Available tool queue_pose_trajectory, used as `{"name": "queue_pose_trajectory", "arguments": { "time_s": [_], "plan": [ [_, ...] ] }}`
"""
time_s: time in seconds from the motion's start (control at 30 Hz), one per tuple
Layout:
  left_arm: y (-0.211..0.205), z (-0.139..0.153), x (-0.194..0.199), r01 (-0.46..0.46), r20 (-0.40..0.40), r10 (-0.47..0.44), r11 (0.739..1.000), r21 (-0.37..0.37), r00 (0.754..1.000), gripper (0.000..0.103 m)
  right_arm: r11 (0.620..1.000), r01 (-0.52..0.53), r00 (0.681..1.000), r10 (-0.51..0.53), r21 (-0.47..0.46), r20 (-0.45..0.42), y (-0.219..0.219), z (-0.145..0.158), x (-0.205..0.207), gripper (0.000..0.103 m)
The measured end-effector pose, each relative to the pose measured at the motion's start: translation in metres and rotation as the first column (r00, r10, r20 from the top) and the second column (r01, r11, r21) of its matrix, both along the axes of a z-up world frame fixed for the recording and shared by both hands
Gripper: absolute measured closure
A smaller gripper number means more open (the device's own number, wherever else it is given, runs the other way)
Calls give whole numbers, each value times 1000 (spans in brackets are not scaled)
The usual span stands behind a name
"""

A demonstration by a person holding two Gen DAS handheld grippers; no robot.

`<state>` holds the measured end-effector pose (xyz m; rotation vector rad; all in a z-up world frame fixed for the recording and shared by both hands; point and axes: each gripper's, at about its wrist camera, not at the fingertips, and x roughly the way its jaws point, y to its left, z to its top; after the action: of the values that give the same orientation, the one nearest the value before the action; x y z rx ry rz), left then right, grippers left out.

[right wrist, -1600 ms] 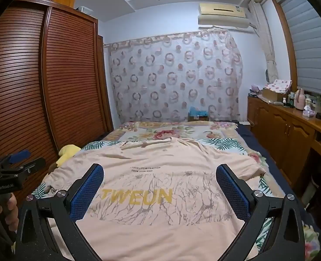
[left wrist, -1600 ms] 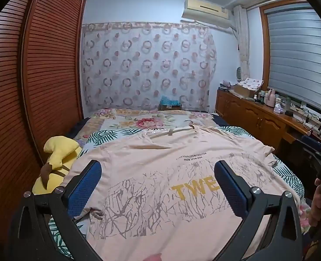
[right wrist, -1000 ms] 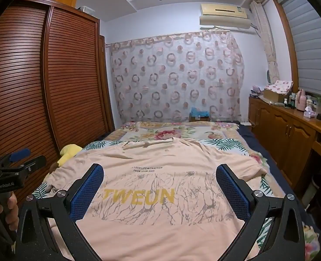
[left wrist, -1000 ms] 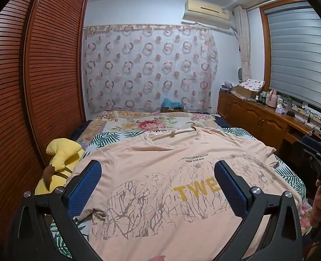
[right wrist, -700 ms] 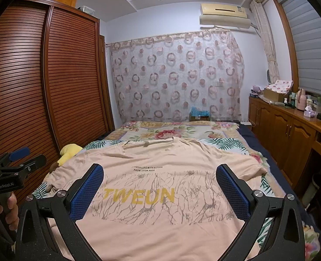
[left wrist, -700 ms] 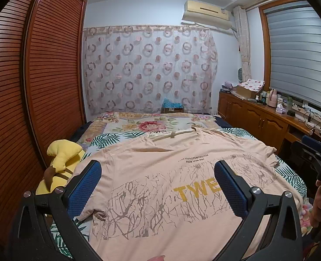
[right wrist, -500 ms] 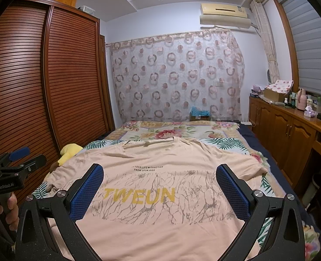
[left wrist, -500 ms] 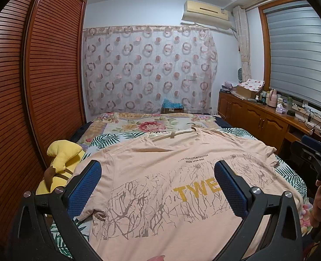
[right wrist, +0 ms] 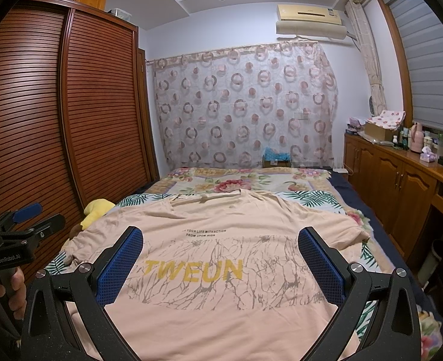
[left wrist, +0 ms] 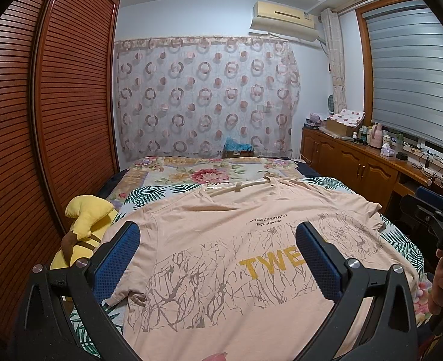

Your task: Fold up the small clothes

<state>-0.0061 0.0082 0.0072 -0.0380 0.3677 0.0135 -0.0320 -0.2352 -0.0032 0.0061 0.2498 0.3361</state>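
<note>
Both claws, left [left wrist: 217, 251] and right [right wrist: 220, 255], we hold wide, gripping nothing.
The shirt [right wrist: 221, 240] lies flat below and ahead of them.

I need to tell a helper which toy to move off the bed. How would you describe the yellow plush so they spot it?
Look at the bed, on the side by the slatted wooden wardrobe. The yellow plush lies at the peach T-shirt's sleeve, the only solid yellow thing there.

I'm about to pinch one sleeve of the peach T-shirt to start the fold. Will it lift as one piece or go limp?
Probably limp: the T-shirt lies flat on the bed with soft wrinkles at its sleeve, so only the pinched part should rise and the rest drag. It looks thin and light, so it may bunch when pushed.
</note>
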Motion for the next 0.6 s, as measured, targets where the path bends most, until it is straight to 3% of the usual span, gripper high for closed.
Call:
{"name": "queue_pose_trajectory", "arguments": {
  "time_s": [0.6],
  "plan": [
    [4,8,1,1,4,-1,1000,3,1000,0,1000,-1,1000,1,0,0,0,0,0,0]
  ]
}}
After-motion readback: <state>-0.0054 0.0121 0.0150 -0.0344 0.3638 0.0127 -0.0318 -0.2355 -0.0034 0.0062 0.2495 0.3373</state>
